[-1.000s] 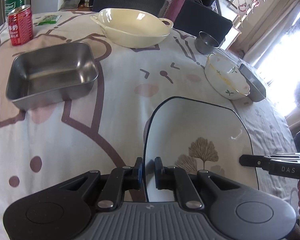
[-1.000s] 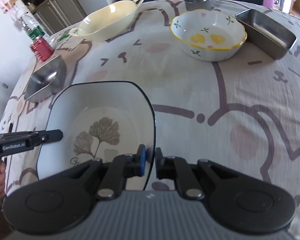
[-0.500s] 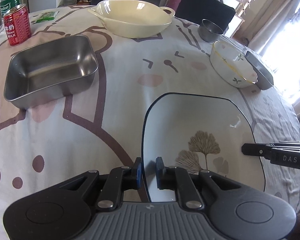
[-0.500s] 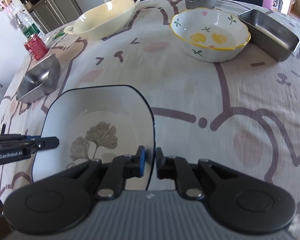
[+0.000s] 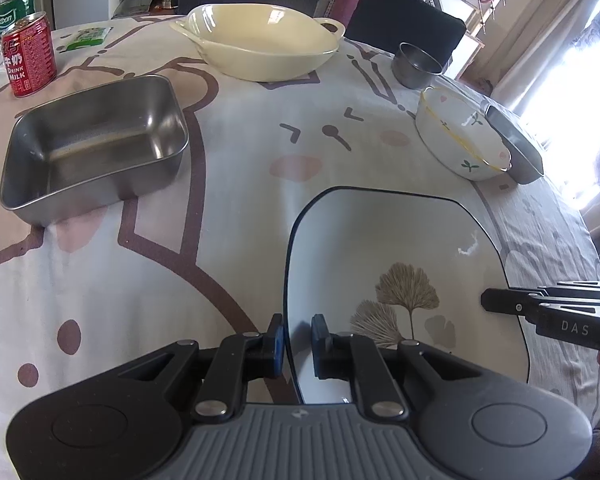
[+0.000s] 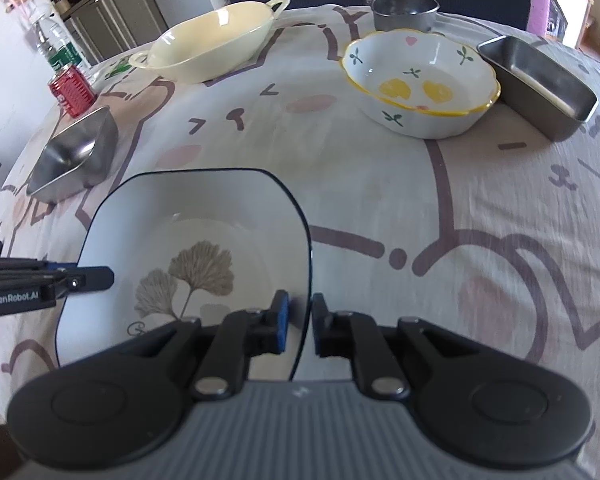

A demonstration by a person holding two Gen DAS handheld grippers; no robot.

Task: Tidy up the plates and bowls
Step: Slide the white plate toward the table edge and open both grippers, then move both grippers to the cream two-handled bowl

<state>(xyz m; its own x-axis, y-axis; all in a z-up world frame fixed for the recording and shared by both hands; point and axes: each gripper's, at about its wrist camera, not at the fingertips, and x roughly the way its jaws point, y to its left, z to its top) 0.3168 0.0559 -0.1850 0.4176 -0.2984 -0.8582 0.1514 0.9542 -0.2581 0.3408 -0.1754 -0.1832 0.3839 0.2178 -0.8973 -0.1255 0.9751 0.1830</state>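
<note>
Writing on the can: the red can reads "DRINK MILK" under Chinese characters I cannot make out.
Writing on the bottle: the water bottle behind the can has a green label whose visible part seems to read "estbon"; its top is cut off by the frame edge.
Writing on the tongs: "DAS" on the right gripper as seen from the left wrist view; "GenRobot.AI" on the left gripper as seen from the right wrist view.
Plate: the square white plate with a dark rim and ginkgo-leaf print sits at the near edge of the tablecloth; a short signature by the leaves is too small to read.
Left tongs: clenched on the plate's left rim, one blue pad on each side.
Right tongs: clenched on the plate's opposite rim, likewise astride it.
Since a second ago: both tongs keep their grip; the plate sits slightly further from the yellow-rimmed bowl; the other dishes have not shifted.
Other dishes: steel tray near the can; cream handled dish far centre; steel cup just behind the bowl; steel loaf pan just beside the bowl.
Hard to see: window glare washes out the loaf pan in the left wrist view; a green packet beyond the can is unreadable.
</note>
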